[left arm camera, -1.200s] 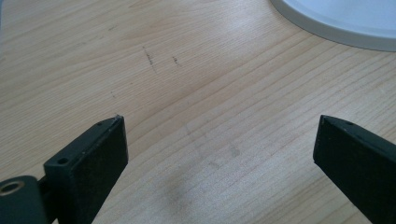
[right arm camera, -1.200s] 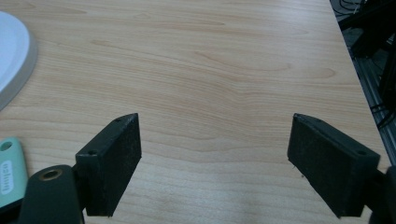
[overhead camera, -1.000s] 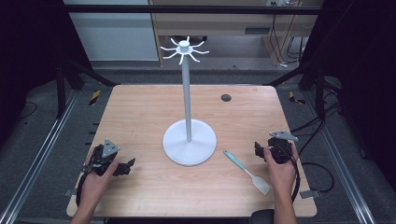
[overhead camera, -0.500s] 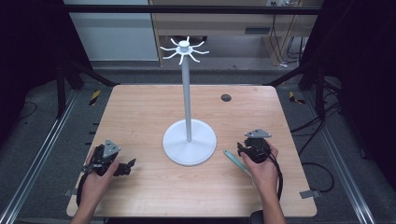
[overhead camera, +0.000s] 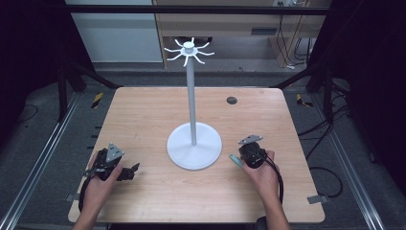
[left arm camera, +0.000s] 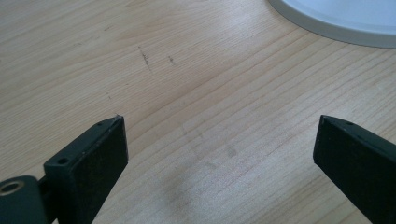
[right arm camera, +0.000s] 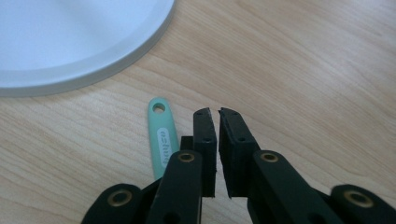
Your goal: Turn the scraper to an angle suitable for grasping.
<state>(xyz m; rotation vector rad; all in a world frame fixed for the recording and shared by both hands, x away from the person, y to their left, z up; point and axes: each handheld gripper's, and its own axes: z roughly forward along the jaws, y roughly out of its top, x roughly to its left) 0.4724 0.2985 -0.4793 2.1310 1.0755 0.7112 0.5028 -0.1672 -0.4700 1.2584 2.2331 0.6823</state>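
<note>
Moved: my right gripper (overhead camera: 250,154) had slid inward over the spatula handle (right arm camera: 162,135), jaws together, nothing clamped.
Left gripper (left arm camera: 219,154): jaws apart, parked on the table (overhead camera: 143,115).

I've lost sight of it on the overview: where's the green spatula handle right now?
In the right gripper view, the green handle lies flat on the table, just left of the shut right tongs, its hole end pointing at the white stand base.

A black grommet (overhead camera: 231,100) sits in the wooden table (overhead camera: 143,115); yellow-black tape (overhead camera: 97,99) marks the grey floor (overhead camera: 43,139).
</note>
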